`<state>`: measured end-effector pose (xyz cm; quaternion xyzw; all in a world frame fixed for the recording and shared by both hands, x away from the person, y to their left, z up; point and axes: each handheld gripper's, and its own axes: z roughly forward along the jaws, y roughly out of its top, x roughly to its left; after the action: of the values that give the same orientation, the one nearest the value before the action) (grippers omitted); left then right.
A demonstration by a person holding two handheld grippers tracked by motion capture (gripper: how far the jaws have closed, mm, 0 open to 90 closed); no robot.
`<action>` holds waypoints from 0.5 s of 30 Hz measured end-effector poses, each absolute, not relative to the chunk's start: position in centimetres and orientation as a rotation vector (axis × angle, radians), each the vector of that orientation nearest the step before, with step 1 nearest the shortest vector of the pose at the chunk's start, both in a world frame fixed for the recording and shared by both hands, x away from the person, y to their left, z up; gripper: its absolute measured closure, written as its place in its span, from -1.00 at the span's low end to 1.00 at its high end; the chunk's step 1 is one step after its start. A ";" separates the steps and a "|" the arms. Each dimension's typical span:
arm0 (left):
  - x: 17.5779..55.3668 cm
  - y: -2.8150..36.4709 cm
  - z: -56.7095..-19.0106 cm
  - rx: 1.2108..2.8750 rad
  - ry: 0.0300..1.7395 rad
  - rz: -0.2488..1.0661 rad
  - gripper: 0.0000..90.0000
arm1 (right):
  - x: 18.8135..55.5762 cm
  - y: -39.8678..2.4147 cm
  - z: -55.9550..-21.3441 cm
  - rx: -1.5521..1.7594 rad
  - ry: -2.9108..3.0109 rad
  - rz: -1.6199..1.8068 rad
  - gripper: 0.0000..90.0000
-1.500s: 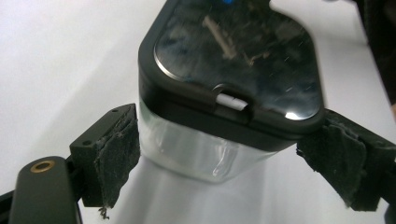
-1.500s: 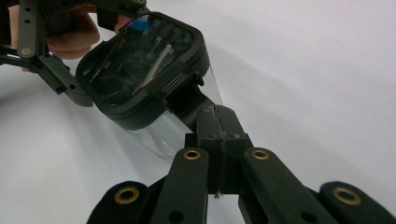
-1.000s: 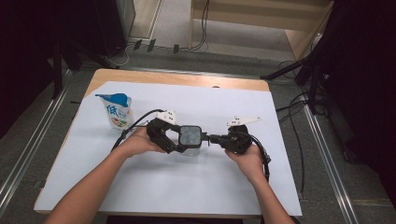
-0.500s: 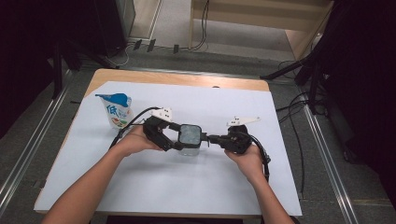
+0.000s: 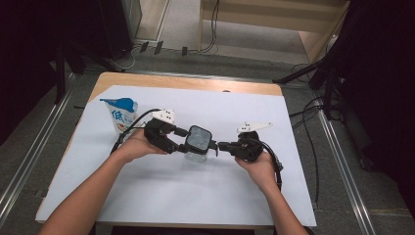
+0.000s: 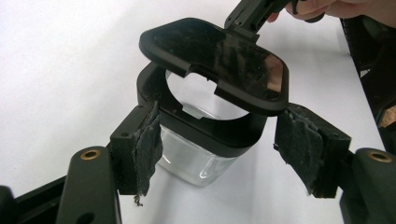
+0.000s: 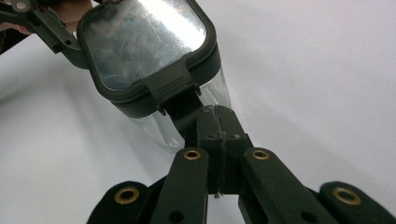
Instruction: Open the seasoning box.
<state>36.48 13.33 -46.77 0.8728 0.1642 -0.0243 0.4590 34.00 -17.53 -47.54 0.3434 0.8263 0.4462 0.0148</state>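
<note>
1. A clear container (image 5: 196, 155) with a black rim stands near the middle of the bench, between the two hands.
2. Its black hinged lid (image 5: 199, 138) is tilted up off the rim; in the left gripper view the lid (image 6: 219, 58) hangs over the open mouth of the container (image 6: 196, 161).
3. The right gripper (image 5: 221, 145) has its jaws pressed together, clamped on the latch tab at the lid's edge; the right gripper view shows the closed tips (image 7: 217, 122) at the tab under the lid (image 7: 144, 44).
4. The left gripper (image 5: 182, 143) sits at the container's other side. Its jaws have just been closing, with the container between them. One pad (image 6: 148, 147) lies against the rim; the other stands just clear of it, so there is no clamp yet.
5. A white and blue pouch (image 5: 122, 114) stands upright well to the left, toward the far edge.
6. The bench (image 5: 161, 196) is covered by a white sheet, with bare wood showing along the far edge (image 5: 195, 83).
7. Around it lies a grey floor (image 5: 352, 161) with metal rails on both sides, loose cables, and a pale wooden cabinet (image 5: 274, 19) at the back; the rest of the room is dark.
</note>
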 end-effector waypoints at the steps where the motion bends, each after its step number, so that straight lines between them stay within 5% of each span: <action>1: 36.4 13.3 -46.7 2.152 0.405 -0.058 -0.26 | 34.0 -17.5 -47.6 1.065 2.572 1.389 1.00; 6: 36.3 13.3 -46.4 2.147 0.407 -0.050 -0.17 | 34.0 -17.6 -47.5 1.069 2.574 1.389 1.00; 15: 36.5 13.6 -45.7 2.136 0.406 -0.053 0.31 | 34.0 -17.5 -47.5 1.062 2.580 1.389 1.00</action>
<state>36.54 13.63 -45.71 0.8696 0.1651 -0.0217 0.4649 34.04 -17.50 -47.52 0.3407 0.8278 0.4456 0.0123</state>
